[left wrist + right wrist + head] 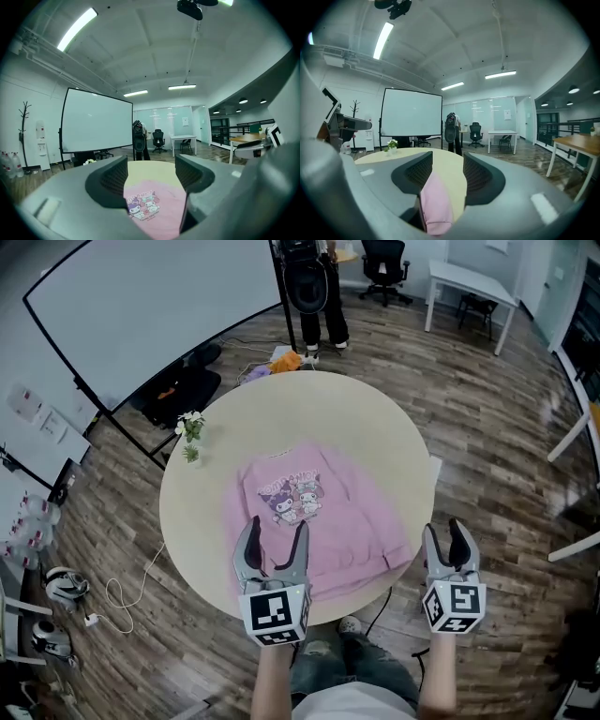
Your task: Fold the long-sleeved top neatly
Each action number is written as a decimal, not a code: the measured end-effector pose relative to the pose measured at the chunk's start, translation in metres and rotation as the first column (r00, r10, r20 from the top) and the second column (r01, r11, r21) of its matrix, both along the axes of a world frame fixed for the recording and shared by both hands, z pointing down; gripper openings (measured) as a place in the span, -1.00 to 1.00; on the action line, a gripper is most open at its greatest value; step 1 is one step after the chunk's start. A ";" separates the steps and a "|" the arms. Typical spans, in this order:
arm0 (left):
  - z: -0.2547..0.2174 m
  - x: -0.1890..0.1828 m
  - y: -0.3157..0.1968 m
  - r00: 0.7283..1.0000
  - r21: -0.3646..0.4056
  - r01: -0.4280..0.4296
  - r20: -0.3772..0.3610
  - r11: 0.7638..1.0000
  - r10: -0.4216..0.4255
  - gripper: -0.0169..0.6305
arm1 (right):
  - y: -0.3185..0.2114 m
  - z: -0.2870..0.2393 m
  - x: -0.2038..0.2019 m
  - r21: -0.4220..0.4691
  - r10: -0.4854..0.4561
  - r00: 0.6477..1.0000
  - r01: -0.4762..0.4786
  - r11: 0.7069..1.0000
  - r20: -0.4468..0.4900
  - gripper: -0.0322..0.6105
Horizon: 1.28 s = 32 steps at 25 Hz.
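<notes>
A pink long-sleeved top with a cartoon print lies flat on the round beige table, its sleeves tucked in so it forms a rough rectangle. My left gripper hovers open over the top's near left edge, and the print shows between its jaws in the left gripper view. My right gripper is open at the table's near right rim, just right of the top's near right corner. In the right gripper view a pink fold of the top lies low in the gap, and the pads do not press on it.
A small pot of white flowers stands at the table's left edge. A person stands beyond the far rim, beside a large whiteboard. A white desk and an office chair are further back. A white cable lies on the wood floor.
</notes>
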<state>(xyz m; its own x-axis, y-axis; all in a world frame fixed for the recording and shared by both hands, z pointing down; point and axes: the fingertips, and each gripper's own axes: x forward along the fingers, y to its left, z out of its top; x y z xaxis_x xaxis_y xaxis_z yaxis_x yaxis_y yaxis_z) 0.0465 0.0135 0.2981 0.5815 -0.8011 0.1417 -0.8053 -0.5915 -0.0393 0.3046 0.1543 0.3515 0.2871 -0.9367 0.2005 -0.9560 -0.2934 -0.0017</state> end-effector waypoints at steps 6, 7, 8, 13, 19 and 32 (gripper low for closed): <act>0.023 0.009 -0.015 0.999 -0.034 -0.015 0.029 0.999 0.016 0.36 | -0.010 0.033 0.004 -0.072 0.007 1.000 -0.005 0.997 0.018 -0.21; 0.027 0.011 -0.019 0.999 -0.042 -0.020 0.034 0.999 0.021 0.36 | -0.012 0.039 0.005 -0.087 0.009 1.000 -0.007 0.996 0.021 -0.22; 0.031 0.014 -0.023 0.999 -0.052 -0.025 0.038 0.998 0.027 0.36 | -0.014 0.045 0.006 -0.102 0.012 1.000 -0.009 0.995 0.026 -0.22; 0.049 0.029 -0.039 0.997 -0.093 -0.056 0.055 0.994 0.062 0.36 | -0.016 0.080 0.011 -0.184 0.027 0.998 -0.017 0.983 0.049 -0.23; 0.072 0.049 -0.054 0.989 -0.138 -0.110 0.079 0.984 0.122 0.36 | -0.013 0.127 0.013 -0.282 0.069 0.993 -0.040 0.959 0.096 -0.26; 0.129 0.062 -0.061 0.972 -0.257 -0.172 0.116 0.951 0.206 0.36 | 0.009 0.213 -0.003 -0.459 0.134 0.976 -0.041 0.887 0.173 -0.26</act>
